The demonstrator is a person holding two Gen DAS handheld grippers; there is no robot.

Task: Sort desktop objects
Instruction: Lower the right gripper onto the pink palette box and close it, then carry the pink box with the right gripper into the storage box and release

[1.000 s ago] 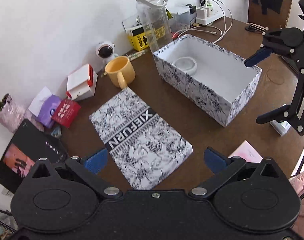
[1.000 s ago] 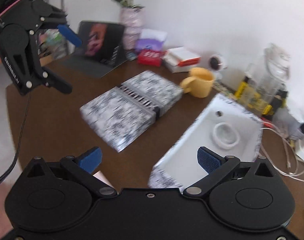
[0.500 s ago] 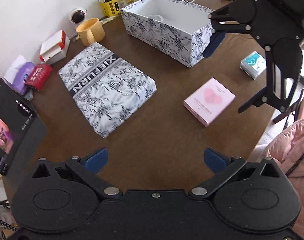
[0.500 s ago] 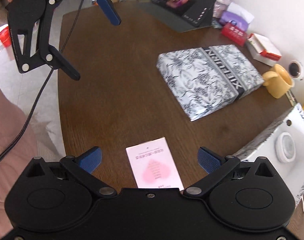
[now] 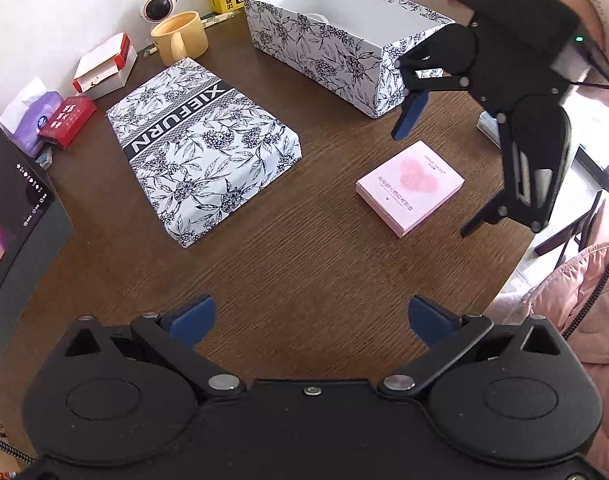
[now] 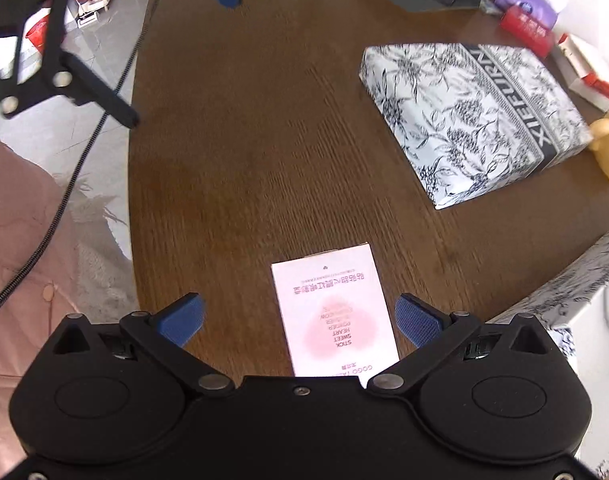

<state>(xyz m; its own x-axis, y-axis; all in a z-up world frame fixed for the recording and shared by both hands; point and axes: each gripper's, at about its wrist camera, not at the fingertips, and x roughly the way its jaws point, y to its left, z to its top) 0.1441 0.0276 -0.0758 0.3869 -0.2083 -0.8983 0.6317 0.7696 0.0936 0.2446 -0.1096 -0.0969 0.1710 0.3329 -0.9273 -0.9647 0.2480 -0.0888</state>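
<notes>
Pink box (image 6: 336,312) seen flat on table (image 6: 240,152), between spread fingers of right gripper (image 6: 300,320), nothing clamped. Left gripper (image 5: 310,316) also held apart, empty. Patterned open box (image 5: 344,36) placed nearby, lid (image 5: 200,148) beside it. Risk judged: thin box pushed or tilted if closed off-centre; fingertips scraped on table.

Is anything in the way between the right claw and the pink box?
Nothing visible is. The right claw hangs open right over the pink box, which lies flat on bare table. The open box and the lid sit off to the sides.
</notes>
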